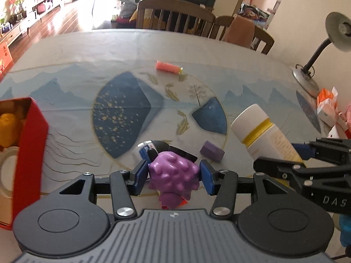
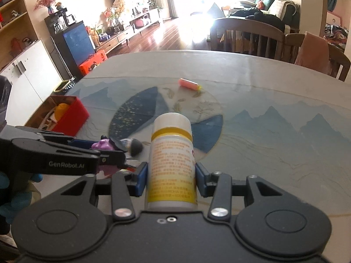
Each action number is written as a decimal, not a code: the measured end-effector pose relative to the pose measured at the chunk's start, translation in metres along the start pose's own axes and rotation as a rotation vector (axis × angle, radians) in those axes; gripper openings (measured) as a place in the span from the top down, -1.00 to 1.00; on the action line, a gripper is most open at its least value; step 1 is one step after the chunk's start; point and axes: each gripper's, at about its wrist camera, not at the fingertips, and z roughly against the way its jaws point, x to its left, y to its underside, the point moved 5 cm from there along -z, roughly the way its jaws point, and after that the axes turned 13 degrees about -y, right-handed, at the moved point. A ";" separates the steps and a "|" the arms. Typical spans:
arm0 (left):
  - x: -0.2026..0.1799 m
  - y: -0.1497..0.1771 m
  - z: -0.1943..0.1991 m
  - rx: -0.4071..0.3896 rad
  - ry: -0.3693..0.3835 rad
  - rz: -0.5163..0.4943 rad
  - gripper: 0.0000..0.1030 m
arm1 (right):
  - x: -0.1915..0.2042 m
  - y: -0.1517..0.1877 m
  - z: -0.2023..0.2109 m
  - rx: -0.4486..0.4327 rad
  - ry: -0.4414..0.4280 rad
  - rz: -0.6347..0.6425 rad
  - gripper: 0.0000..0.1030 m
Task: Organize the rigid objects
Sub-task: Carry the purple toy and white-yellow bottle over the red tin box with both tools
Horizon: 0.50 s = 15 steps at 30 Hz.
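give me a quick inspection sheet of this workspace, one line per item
surface: table under a printed blue mountain-and-fish cover
job's things: purple bumpy toy and white bottle with yellow band are held; pink tube, purple block and a small black-headed figure lie loose; red box already holds a yellow item
clutter: orange-and-white packets at the table's right edge
grippers: left gripper shut on the toy; right gripper shut on the bottle
cables: nothing seen
surroundings: desk lamp, wooden chairs, living room behind
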 end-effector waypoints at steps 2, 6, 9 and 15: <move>0.006 -0.001 0.011 -0.018 -0.002 -0.006 0.02 | 0.012 -0.001 0.002 -0.010 0.001 0.002 0.15; 0.026 -0.001 0.029 -0.032 0.009 0.008 0.02 | 0.036 -0.003 0.002 -0.022 -0.011 -0.012 0.15; 0.043 -0.002 0.039 -0.039 0.013 0.016 0.02 | 0.057 -0.006 -0.001 -0.031 -0.018 -0.007 0.15; 0.084 -0.003 0.055 -0.046 0.017 0.039 0.02 | 0.096 -0.014 -0.017 -0.048 -0.035 -0.006 0.16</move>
